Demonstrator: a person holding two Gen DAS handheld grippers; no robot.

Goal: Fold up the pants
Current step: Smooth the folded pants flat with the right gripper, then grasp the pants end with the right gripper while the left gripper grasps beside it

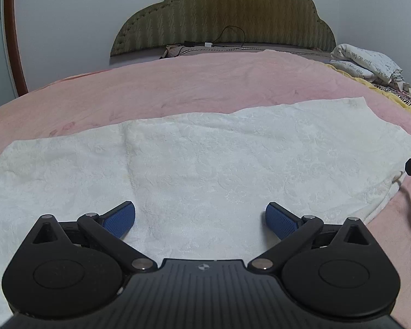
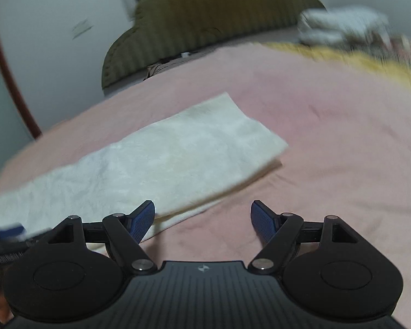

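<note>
A: White textured pants (image 1: 205,159) lie flat on the pink blanket (image 1: 178,87), near its front edge, long axis running left to right, parallel to that edge.

B: Grippers?

A: Left gripper (image 1: 200,219) and right gripper (image 2: 202,219) both spread wide, holding nothing.

B: Risk?

A: Pinching one layer only, or catching blanket, would likely skew the fold.

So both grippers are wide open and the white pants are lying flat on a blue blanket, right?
Not quite: the blanket is pink, not blue, as the left wrist view shows. The rest holds: the left gripper and right gripper are open, and the white pants lie flat.
</note>
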